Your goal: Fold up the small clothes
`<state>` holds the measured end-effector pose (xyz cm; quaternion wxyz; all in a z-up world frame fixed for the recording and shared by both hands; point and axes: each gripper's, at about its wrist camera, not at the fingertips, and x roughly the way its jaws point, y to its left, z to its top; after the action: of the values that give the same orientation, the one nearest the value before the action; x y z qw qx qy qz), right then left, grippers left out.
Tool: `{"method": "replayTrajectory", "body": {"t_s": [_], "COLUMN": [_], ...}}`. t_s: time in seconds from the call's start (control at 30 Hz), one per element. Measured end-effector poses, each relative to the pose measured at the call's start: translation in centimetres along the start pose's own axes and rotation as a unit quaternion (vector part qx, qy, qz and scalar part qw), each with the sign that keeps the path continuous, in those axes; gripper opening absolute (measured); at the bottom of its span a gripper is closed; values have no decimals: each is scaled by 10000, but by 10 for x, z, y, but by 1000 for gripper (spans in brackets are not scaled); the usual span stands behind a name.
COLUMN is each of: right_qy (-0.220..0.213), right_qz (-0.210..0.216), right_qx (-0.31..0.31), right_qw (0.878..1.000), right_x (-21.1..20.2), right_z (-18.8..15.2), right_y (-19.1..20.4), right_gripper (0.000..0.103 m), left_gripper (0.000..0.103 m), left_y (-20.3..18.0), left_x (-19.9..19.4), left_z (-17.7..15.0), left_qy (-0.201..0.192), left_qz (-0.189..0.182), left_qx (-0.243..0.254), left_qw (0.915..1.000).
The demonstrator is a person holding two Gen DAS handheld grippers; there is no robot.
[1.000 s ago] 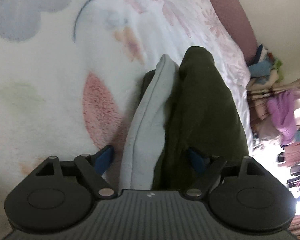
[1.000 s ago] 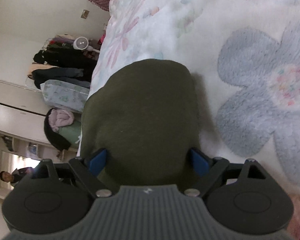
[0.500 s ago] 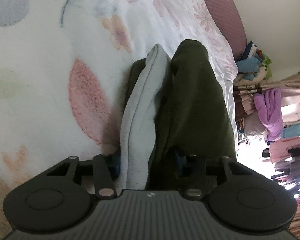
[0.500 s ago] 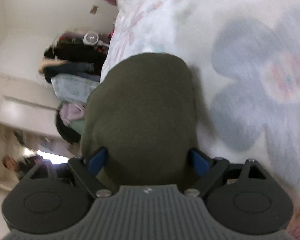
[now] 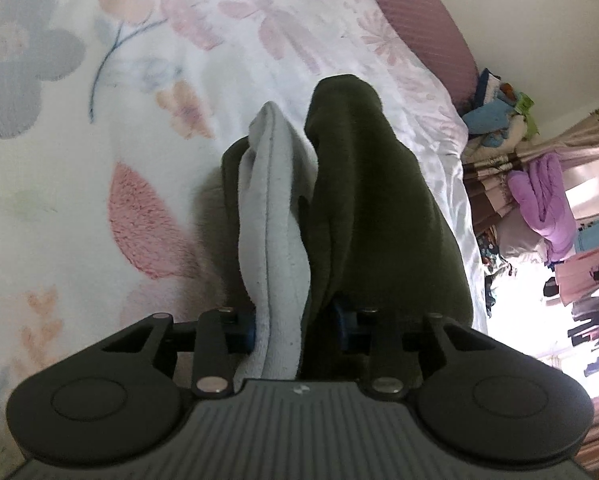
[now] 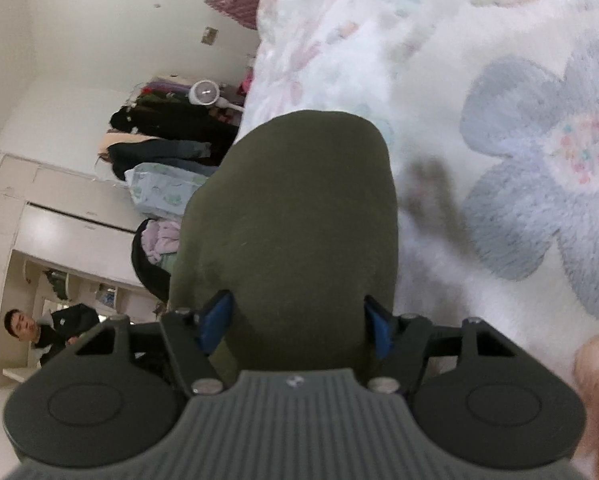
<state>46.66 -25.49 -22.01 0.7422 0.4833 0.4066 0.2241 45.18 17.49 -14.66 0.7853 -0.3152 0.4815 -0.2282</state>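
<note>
A small dark olive garment (image 5: pixel 379 208) with a pale grey-blue lining or band (image 5: pixel 273 216) hangs over a white floral fleece blanket (image 5: pixel 79 208). My left gripper (image 5: pixel 295 326) is shut on its bunched edge, pinching both the grey and the olive cloth. In the right wrist view the same olive garment (image 6: pixel 295 224) drapes between the blue pads of my right gripper (image 6: pixel 295 326), whose jaws have narrowed onto the cloth. The fingertips are hidden by fabric.
The bed's edge and a mauve pillow (image 5: pixel 431 12) lie at the far side. Piles of clothes (image 5: pixel 539 200) stand beyond the bed. In the right wrist view there are a wardrobe, a clothes heap (image 6: pixel 167 148) and a person (image 6: pixel 39 332) at the lower left.
My left gripper has closed from wide open onto the garment's edge. My right gripper's jaws have narrowed around the olive cloth, and both views have shifted slightly over the blanket.
</note>
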Motion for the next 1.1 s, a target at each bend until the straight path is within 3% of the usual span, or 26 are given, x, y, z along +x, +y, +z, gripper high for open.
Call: {"method": "replayTrajectory", "body": {"t_s": [0.3,0.57,0.8,0.97,1.1], "right_qy": [103,72,54,166,233], "right_qz": [229,307,47,-340,-405], "right_qx": [-140,-254,-206,-207,-95], "right_qw": [9996,9992,9998,9991,9989], "right_x": [-52,-111,-135,-125,-113], "right_z": [-41,-99,-140,-152,-157], "right_y": [51,72,53,29,4], "right_gripper": [65,65,65,65,64], "left_gripper": [37,37,37,37,38], "left_y": [-39,-54,-24,8,26], "left_x": [-66,-104,-85,-57,-43], "left_z": [-15,-62,-97,-110,-113], "left_qy": [-8,81,286,496,586], "left_qz": [-10,-120,-158,7,38], "left_qx": [279,427,182,-148,-268], "left_qw": [9996,9990,9993,9987,9979]}}
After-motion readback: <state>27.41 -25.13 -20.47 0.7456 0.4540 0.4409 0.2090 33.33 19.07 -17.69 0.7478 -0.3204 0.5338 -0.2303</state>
